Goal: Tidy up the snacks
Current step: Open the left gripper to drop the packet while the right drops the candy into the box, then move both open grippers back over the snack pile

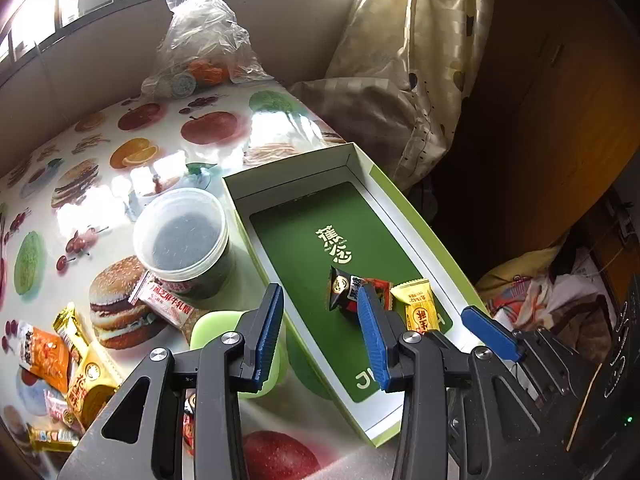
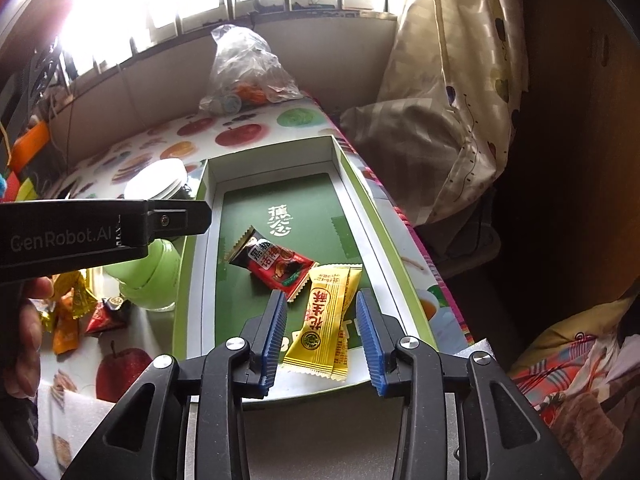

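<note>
Both grippers open and empty: right gripper (image 2: pixel 322 336) straddling yellow snack (image 2: pixel 326 326) in green box (image 2: pixel 192 280), long axis along fingers, probably released; left gripper (image 1: pixel 320 332) nearer loose snacks (image 1: pixel 60 360).

Black left gripper (image 1: pixel 320 336), blue ribbed fingers (image 1: pixel 269 334), silver screws, "GenRobot.AI" marking.

two snack packets (image 2: pixel 276 266) in box (image 2: pixel 340 168), tub (image 1: pixel 182 236) left
</note>
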`<state>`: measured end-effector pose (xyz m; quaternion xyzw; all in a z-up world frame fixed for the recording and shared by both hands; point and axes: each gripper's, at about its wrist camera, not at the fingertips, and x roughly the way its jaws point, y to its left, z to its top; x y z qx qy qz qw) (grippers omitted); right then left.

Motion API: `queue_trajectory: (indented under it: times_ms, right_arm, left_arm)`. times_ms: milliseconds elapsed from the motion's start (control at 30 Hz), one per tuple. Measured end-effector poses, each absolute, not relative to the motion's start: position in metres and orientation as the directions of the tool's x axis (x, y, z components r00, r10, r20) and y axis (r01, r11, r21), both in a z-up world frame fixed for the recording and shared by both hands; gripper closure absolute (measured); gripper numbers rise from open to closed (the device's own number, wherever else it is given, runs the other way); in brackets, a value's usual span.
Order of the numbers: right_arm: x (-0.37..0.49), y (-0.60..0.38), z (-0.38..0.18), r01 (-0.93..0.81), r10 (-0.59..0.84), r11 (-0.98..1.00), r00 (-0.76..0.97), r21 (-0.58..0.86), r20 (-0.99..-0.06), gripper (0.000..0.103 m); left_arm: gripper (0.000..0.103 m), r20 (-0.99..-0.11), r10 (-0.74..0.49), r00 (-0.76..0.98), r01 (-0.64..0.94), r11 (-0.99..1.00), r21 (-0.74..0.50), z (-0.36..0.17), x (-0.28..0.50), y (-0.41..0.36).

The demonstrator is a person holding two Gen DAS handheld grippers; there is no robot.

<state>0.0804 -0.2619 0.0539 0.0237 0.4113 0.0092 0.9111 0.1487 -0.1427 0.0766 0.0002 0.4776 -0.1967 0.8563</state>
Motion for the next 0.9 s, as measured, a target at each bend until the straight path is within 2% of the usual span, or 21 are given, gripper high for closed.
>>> queue_trajectory:
  times_ms: [433, 900]
  right_arm:
    - [0.062, -0.233, 0.076, -0.044, 0.084, 0.996, 0.695, 0.073, -0.714, 0.062]
    - [0.052, -0.178, 0.072, -0.174, 0.203, 0.978, 0.673, 0.114, -0.711, 0.056]
  left_arm:
    - [0.063, -0.775, -0.257, 0.577, 0.273, 0.955, -0.114, 0.096, 0.102, -0.094]
    - [0.062, -0.759, -0.184, 0.625, 0.085, 0.982, -0.168, 0.084, 0.065, 0.011]
